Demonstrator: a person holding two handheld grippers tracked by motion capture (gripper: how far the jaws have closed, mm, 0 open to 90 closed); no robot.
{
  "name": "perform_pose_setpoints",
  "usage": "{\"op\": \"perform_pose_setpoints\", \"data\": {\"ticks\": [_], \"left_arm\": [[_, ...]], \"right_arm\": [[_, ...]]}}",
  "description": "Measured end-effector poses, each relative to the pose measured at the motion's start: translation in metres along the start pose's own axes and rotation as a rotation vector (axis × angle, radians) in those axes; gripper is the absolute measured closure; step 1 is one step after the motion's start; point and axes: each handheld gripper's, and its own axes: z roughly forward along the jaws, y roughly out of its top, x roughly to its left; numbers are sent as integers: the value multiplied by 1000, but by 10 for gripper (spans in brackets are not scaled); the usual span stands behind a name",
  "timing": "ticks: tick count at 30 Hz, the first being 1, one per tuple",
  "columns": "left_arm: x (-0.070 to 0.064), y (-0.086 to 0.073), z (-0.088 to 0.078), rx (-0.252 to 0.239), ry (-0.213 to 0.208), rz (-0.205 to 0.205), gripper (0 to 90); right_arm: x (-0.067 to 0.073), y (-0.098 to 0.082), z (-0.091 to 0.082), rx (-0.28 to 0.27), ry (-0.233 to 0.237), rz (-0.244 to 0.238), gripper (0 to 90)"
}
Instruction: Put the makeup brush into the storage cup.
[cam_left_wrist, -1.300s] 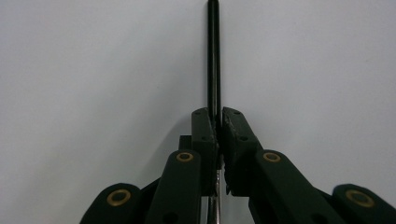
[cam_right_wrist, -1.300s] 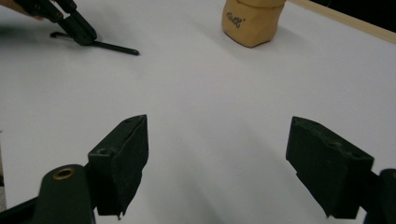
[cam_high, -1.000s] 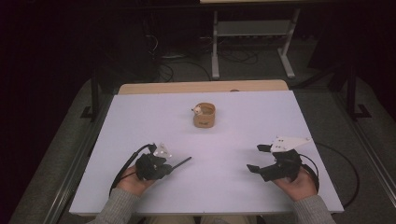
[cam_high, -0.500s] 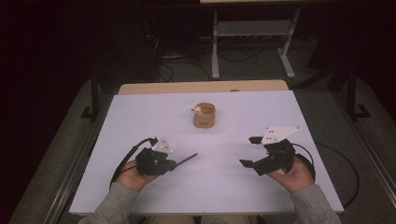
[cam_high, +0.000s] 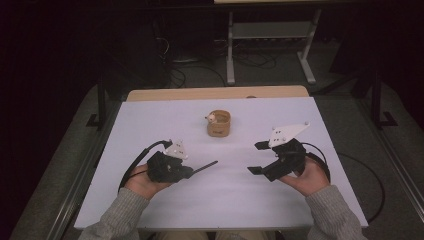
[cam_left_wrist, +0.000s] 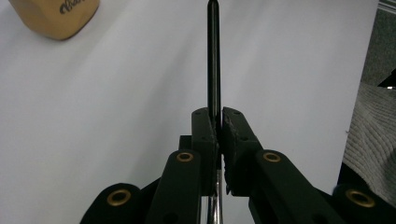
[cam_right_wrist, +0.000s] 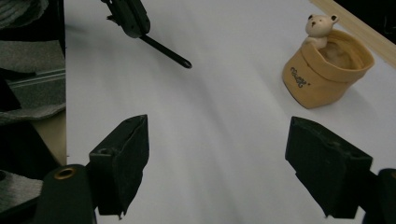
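A slim black pen (cam_high: 205, 166) sticks out toward the table's middle from my left gripper (cam_high: 192, 170), which is shut on it. Along the left gripper view the pen (cam_left_wrist: 213, 56) runs straight ahead from the closed jaws of that gripper (cam_left_wrist: 218, 123). My right gripper (cam_high: 256, 158) is held open at the right, jaws wide apart with nothing between them (cam_right_wrist: 224, 163). A tan holder (cam_high: 219, 125) with a small bear figure (cam_high: 211, 118) on its rim stands at the middle back. In the right gripper view the holder (cam_right_wrist: 327, 77) lies ahead to the right and the pen (cam_right_wrist: 166, 51) to the upper left.
The white table (cam_high: 150, 125) has a wooden strip (cam_high: 215, 93) along its far edge. A metal stand (cam_high: 270, 45) and cables sit on the dark floor behind. The holder's corner (cam_left_wrist: 56, 16) shows at the left gripper view's upper left.
Both hands have moved a little away from the person. The right gripper has also shifted toward the table's middle, still open. The pen stays held in the left gripper.
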Motion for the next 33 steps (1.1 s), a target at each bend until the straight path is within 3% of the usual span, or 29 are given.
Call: {"op": "perform_pose_setpoints", "data": {"ticks": [12,19,20,26,33], "left_arm": [[-5,17,-2,-5,-40,61,842],[-8,21,2,1,-59,89,842],[-9,22,3,8,-83,97,843],[-15,26,8,7,-91,122,843],[-20,31,10,-5,-129,152,842]], "right_arm": [[4,26,20,64,86,-81,260],[6,35,33,103,141,-102,289],[7,38,38,114,162,-109,296],[12,44,48,143,208,-146,346],[19,45,59,188,269,-179,428]]}}
